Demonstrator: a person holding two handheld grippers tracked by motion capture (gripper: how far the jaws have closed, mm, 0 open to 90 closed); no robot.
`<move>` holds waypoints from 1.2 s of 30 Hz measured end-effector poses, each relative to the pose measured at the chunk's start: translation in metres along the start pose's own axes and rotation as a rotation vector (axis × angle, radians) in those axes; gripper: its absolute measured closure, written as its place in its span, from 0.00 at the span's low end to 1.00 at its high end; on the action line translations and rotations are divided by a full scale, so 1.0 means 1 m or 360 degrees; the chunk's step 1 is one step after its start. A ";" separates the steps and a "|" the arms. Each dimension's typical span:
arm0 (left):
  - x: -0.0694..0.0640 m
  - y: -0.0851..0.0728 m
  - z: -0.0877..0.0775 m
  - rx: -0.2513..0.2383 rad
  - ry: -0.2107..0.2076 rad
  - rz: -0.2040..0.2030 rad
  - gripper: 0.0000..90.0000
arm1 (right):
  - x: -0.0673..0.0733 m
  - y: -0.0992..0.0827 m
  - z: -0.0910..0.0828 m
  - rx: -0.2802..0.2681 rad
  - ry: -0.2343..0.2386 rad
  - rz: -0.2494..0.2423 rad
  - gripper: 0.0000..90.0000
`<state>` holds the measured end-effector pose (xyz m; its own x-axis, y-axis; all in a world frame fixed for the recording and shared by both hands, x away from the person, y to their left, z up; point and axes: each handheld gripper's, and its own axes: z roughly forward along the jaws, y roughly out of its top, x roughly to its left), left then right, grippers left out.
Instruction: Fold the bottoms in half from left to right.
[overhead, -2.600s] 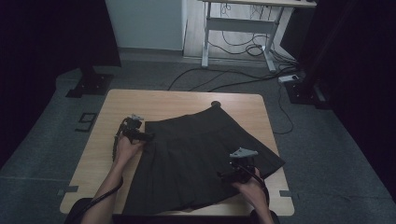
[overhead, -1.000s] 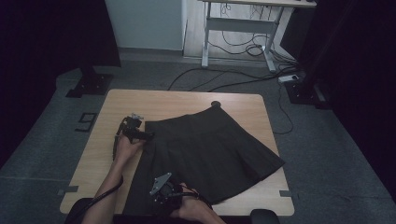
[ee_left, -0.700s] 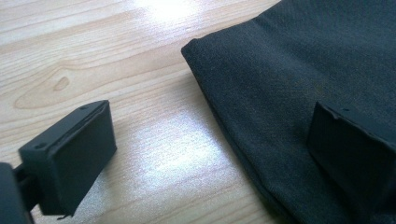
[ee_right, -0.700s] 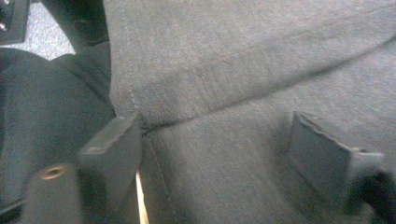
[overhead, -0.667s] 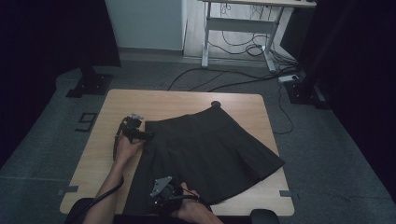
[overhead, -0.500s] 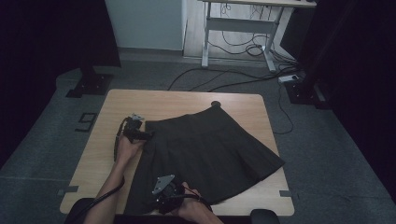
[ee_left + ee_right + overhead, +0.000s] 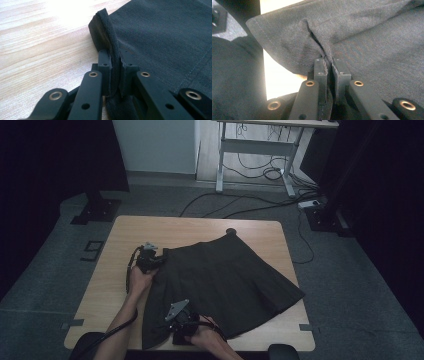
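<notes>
Item: dark pleated skirt, spread flat on a light wooden table, waistband end toward the left gripper, hem toward the right gripper.

Left gripper: jaws have just been closing and now pinch the skirt's waistband corner; the left gripper view shows the thick folded band standing upright between the pads, bare table wood to its left, flat cloth to its right. The high view gives only the hand beside the skirt's upper left corner.

Right gripper: jaws have just been closing, now clamped on the hem; the right gripper view shows a stitched hem fold bunched above the pads.
</notes>
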<state>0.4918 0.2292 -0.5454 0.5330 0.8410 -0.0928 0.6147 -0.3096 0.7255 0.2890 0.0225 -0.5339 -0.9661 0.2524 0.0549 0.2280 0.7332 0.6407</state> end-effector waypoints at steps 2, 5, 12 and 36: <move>0.001 -0.001 -0.001 0.0003 -0.0002 0.0013 0.90 | -0.001 -0.001 0.000 -0.0007 0.0015 0.0027 0.93; 0.004 -0.003 -0.004 0.0004 -0.0012 0.0021 0.90 | -0.001 0.000 0.001 -0.0009 0.0015 0.0035 0.93; 0.012 -0.013 -0.016 0.0000 0.0033 0.0042 0.90 | 0.005 0.008 0.008 -0.0013 0.0049 0.0028 0.93; 0.034 -0.034 -0.054 0.0012 0.0203 -0.0014 0.95 | 0.042 0.043 0.021 0.0019 -0.0036 -0.0273 0.93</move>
<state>0.4574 0.2922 -0.5366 0.4495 0.8932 -0.0111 0.6237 -0.3050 0.7197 0.2610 0.0776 -0.5203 -0.9880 0.1369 -0.0715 0.0616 0.7742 0.6299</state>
